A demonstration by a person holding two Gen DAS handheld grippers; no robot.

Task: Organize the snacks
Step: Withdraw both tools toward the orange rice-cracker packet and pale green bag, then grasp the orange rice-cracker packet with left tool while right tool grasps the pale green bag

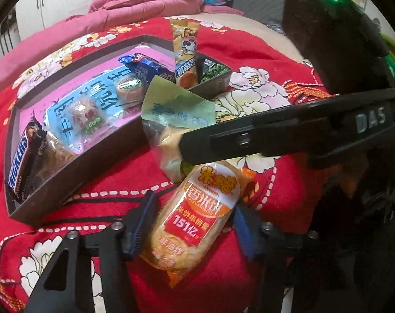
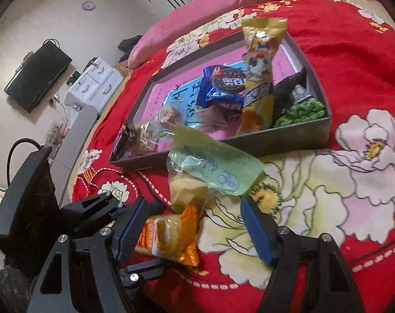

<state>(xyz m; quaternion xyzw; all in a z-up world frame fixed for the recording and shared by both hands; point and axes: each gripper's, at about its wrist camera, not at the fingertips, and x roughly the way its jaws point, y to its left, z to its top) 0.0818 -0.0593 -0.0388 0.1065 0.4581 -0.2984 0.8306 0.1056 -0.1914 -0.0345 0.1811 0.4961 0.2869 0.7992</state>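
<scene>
Left gripper pads straddle rice cracker pack, grip unclear. Right gripper unclenched, empty. Risk: green pouch at pack's 12 o'clock snags on lift.

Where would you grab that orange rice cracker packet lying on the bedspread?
Across the middle of the rice cracker packet, coming down from above. It lies flat and long on the bedspread, so its narrow width fits between the left gripper fingers, which already straddle it.
</scene>
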